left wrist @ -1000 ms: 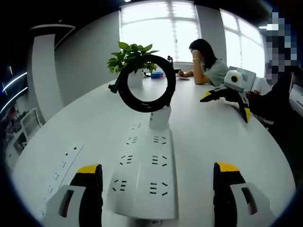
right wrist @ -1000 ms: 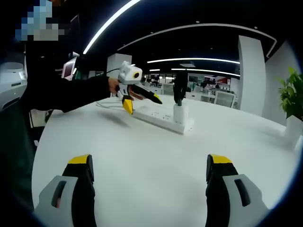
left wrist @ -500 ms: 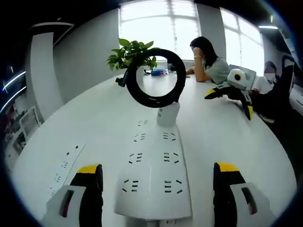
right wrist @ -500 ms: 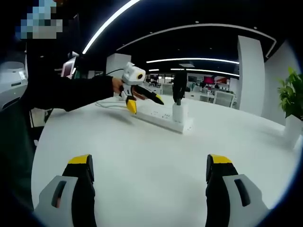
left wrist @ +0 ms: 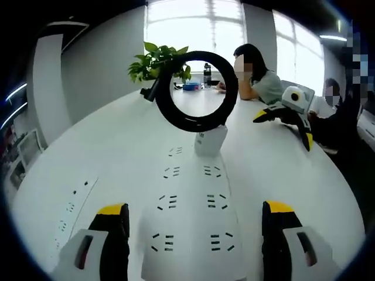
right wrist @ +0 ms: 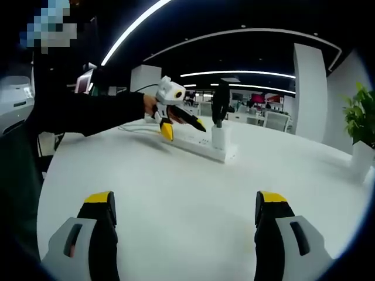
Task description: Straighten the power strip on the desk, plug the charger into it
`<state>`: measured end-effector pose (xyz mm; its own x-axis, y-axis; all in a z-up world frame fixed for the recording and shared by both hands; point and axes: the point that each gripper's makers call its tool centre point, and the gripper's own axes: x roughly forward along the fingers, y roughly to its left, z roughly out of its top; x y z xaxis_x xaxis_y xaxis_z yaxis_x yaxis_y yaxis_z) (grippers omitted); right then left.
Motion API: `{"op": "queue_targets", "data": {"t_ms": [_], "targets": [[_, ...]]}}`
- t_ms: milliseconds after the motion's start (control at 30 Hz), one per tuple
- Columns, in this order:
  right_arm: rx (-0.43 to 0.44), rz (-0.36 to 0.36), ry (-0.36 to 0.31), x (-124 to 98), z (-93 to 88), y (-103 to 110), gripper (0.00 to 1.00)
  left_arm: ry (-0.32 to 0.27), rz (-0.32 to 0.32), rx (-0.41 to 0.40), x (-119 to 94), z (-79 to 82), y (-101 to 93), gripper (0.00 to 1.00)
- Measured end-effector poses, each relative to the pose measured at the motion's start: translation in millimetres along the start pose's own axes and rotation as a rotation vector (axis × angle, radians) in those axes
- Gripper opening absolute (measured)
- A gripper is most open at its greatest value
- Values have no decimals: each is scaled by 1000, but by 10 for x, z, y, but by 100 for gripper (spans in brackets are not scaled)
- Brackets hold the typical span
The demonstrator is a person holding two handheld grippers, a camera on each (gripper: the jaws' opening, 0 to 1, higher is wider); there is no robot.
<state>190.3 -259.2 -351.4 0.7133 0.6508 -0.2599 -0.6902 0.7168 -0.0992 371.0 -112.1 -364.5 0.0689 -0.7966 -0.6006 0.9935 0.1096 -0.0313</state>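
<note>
Power strip: long white plastic power strip (left wrist: pixel 190 222) flat on the smooth white desk (left wrist: pixel 105 152), between the left gripper's (left wrist: pixel 190 234) spread, empty jaws.
Charger: white block charger (left wrist: pixel 210 140) plugged upright into its far end, black cable coiled in a ring (left wrist: pixel 196 91).
Right gripper (right wrist: pixel 184 234): released, over bare desk.
Pot: white planter (right wrist: pixel 362 161) holding a leafy green plant (right wrist: pixel 357 114).

The right gripper (right wrist: pixel 183 237) hovers over the white desk (right wrist: pixel 176 181) with its 2 yellow-tipped jaws wide apart and nothing between them. Well ahead lies the power strip (right wrist: pixel 196 143), the white charger (right wrist: pixel 218 137) standing plugged in near its right end. The left gripper (right wrist: pixel 179 120), jaws spread, hangs just above the strip's left part.
</note>
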Motion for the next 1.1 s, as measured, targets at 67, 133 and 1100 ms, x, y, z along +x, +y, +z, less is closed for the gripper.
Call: {"op": "queue_targets", "data": {"t_ms": [67,133,1100], "targets": [[2,-1,0,0,-6,-1,99,2,-3,1,9,-4,7,93],[2,2,-2,0,-12,4,99,-4,-9,-7,20,12,-8,89],[27,8,-16,-28,-8,-44,99,1,-34,-76,230,-25,7,76]]}}
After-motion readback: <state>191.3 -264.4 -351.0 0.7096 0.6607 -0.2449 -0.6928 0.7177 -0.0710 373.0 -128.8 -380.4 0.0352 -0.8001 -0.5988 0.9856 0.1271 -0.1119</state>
